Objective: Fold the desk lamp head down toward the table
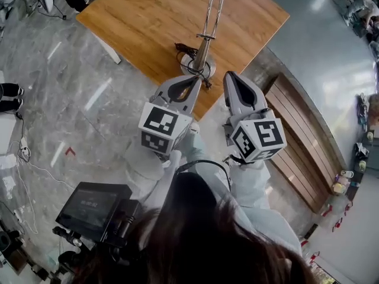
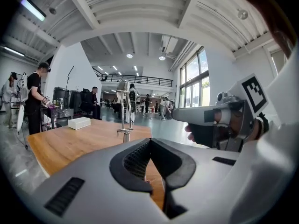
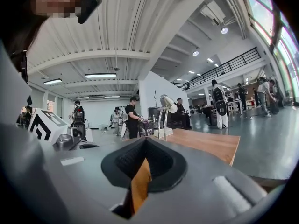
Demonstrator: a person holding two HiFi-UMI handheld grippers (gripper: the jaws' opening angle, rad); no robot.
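Head view, lamp: the desk lamp (image 1: 204, 37) stands upright near the front edge of the wooden table (image 1: 142, 22) on a round base (image 1: 197, 67). A dark cable (image 1: 185, 51) lies by the base, and the lamp's top runs out of frame.
Head view, grippers: the left gripper (image 1: 194, 79) and right gripper (image 1: 231, 76) are side by side. Both are near the base but apart from it.
Left gripper view, jaws: closed tip to tip with nothing between them; only table shows past the pads.
Left gripper view, lamp: it stands ahead with a thin twin-rod arm, and the lamp head (image 2: 123, 85) is raised. A white box (image 2: 79, 122) lies well apart from it.
Right gripper view, jaws: pressed together and empty.
Right gripper view, lamp: the pale lamp head (image 3: 168, 101) tops a curved arm, ahead and above the jaws.
Handling, judged: rigid metal rods with stiff hinges and a light head, and the base is probably weighted but could tip.
Hold, judged: open a jaw around the head or the upper rods and press down slowly. Steady the base or the lower arm with the other gripper.
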